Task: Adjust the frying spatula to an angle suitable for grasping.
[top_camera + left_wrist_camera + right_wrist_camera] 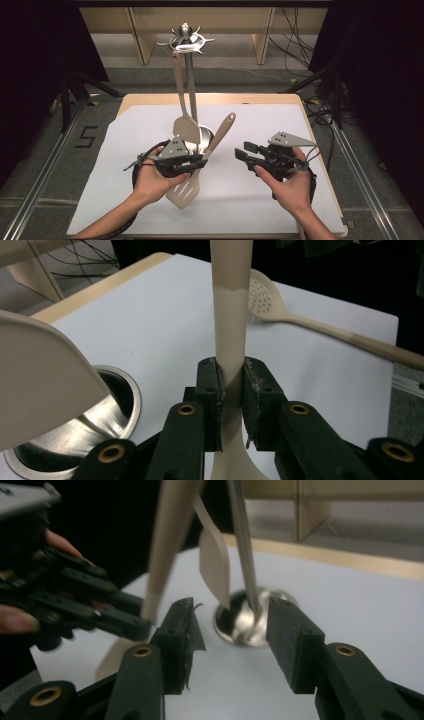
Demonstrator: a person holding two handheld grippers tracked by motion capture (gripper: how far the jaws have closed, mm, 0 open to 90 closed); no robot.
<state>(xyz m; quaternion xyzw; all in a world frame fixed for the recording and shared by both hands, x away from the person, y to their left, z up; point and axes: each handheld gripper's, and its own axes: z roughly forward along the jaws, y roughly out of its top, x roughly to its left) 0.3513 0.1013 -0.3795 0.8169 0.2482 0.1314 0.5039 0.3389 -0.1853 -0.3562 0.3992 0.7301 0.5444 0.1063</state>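
The left gripper pinches the handle of a beige plastic slotted spatula. Its long axis is tilted, with the blade toward the person and the handle end up and away. It hangs beside the steel utensil stand. The right gripper is spread with nothing between its jaws. White paper covers the wooden table, and grey carpet floor lies around it.

Skimmer spoon handle past frame edge
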